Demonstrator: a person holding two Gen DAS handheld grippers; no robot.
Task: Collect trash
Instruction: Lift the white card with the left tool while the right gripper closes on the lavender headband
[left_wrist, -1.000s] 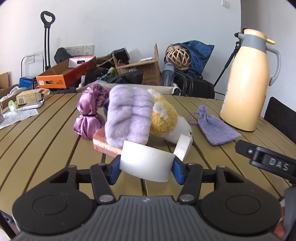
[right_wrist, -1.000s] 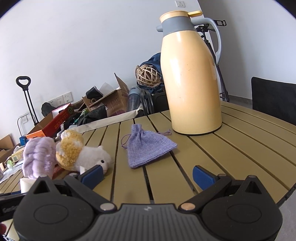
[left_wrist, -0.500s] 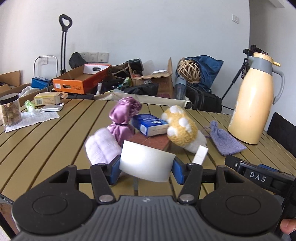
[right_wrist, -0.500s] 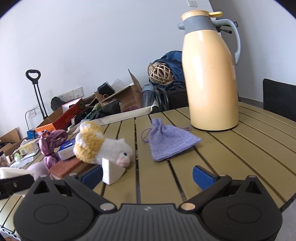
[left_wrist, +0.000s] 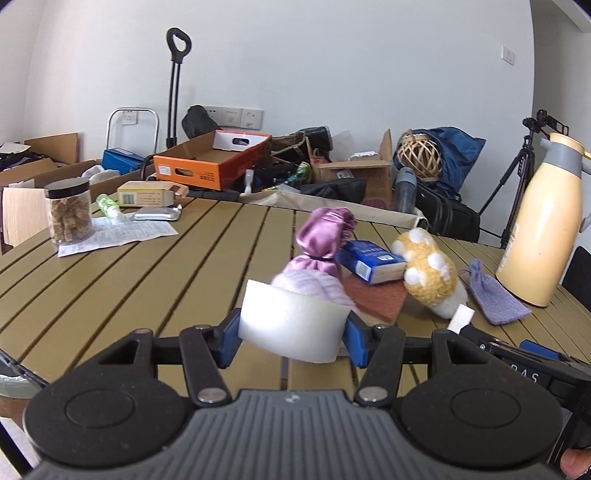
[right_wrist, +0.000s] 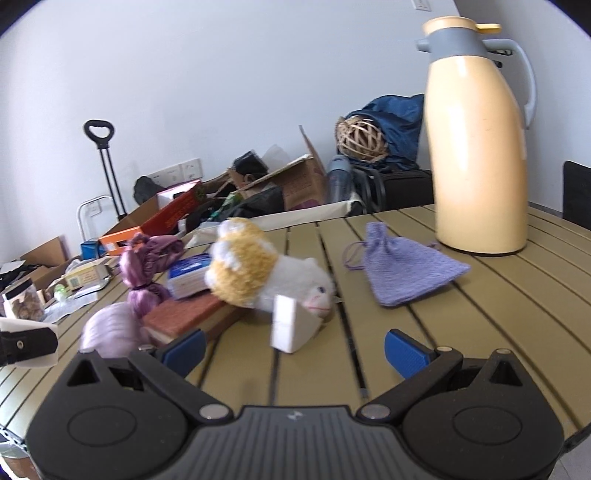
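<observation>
The left gripper (left_wrist: 291, 332) pinches a curved white paper strip (left_wrist: 291, 328) between its blue pads, the strip bowing upward, smooth and slightly crumpled at its lower edge. Far off to its left on the slatted wooden table (left_wrist: 147, 280) stand a clear jar of brown chunks (left_wrist: 68, 210) and a printed paper sheet (left_wrist: 118, 234); bare slats lie between them and the tool. Directly beyond the strip sit a fuzzy lilac pouf (left_wrist: 314, 288) and a shiny purple satin bundle (left_wrist: 325, 236), then a blue box (left_wrist: 371, 260) on a rough reddish pad (left_wrist: 376, 297), and a yellow-and-white plush toy (left_wrist: 432, 277).

The right gripper (right_wrist: 293, 349) is spread wide, holding nothing. Just ahead of it, between its fingers, a small folded white card (right_wrist: 290, 325) stands on the table, touching the plush. To the right lie a knitted lavender drawstring pouch (right_wrist: 406, 269) and a smooth cream thermos jug (right_wrist: 476, 140), with open slats before them.
</observation>
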